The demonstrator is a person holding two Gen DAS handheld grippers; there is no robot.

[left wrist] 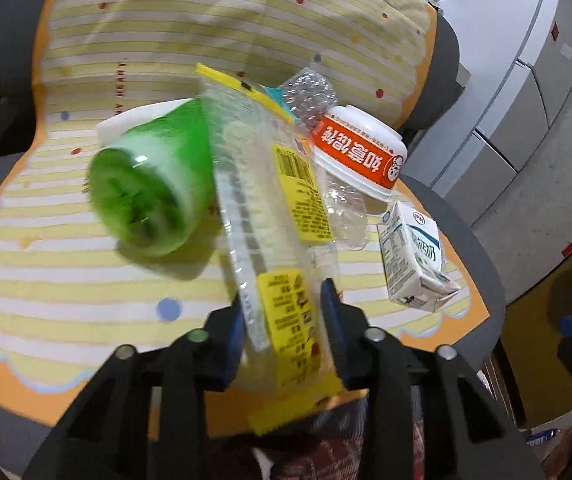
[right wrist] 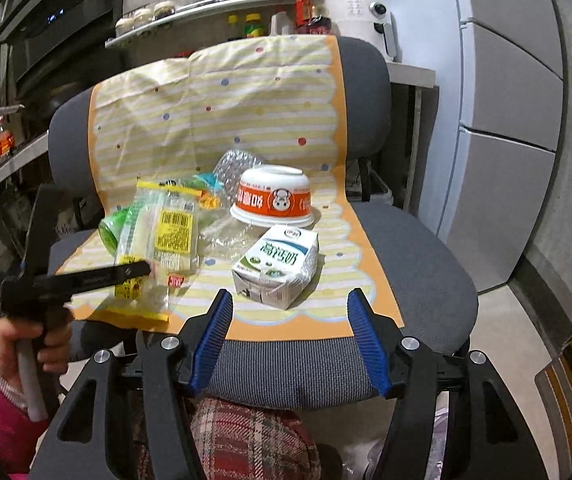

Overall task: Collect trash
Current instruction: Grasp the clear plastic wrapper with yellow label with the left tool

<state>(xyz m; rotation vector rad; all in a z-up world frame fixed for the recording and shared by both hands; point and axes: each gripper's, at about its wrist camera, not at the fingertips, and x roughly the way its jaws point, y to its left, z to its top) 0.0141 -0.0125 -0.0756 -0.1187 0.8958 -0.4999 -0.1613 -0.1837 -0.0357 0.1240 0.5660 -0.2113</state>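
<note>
My left jaws are clamped on a clear packet with yellow labels, gripping its near end; the packet sticks out ahead of them, lifted over the striped cloth on the chair seat. Just left of the packet, ahead of those jaws, lies a green bottle on its side, blurred. Ahead and to the right sits an upturned white bowl with an orange band, with crumpled clear plastic in front of it. A milk carton lies to the right of the jaws. My right jaws stand wide apart and hold nothing, with the milk carton just ahead between them.
</note>
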